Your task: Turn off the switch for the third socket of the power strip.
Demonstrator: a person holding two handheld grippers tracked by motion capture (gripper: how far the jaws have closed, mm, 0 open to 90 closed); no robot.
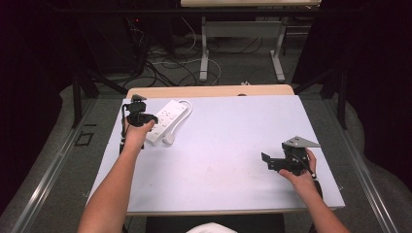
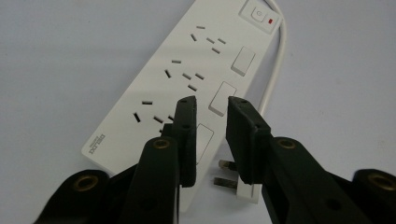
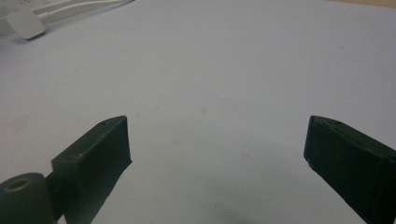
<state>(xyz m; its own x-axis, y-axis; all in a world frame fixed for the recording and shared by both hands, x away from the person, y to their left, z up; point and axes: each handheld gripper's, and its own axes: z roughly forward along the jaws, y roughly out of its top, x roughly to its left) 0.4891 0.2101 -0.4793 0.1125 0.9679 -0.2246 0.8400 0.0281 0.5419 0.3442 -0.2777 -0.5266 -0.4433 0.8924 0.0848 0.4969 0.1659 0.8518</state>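
Observation:
A white power strip (image 1: 166, 116) (image 2: 187, 70) with several sockets and rocker switches lies at the table's far left. Its white cable (image 2: 276, 65) curls round to a white plug (image 1: 168, 139) (image 2: 229, 176) lying beside the strip's near end, pins showing. My left gripper (image 1: 149, 119) (image 2: 211, 103) hovers over the strip's near end beside a switch, its jaws a narrow gap apart with nothing pressed between them. My right gripper (image 1: 266, 161) (image 3: 217, 126) rests low over the bare table at the near right, jaws wide open and empty. The plug (image 3: 25, 23) lies far off in the right gripper view.
The pale table top (image 1: 233, 126) has a wooden strip along its far edge. Beyond it are the floor, tangled cables (image 1: 160, 63) and another table's white legs (image 1: 204, 53). Dark curtains stand at both sides.

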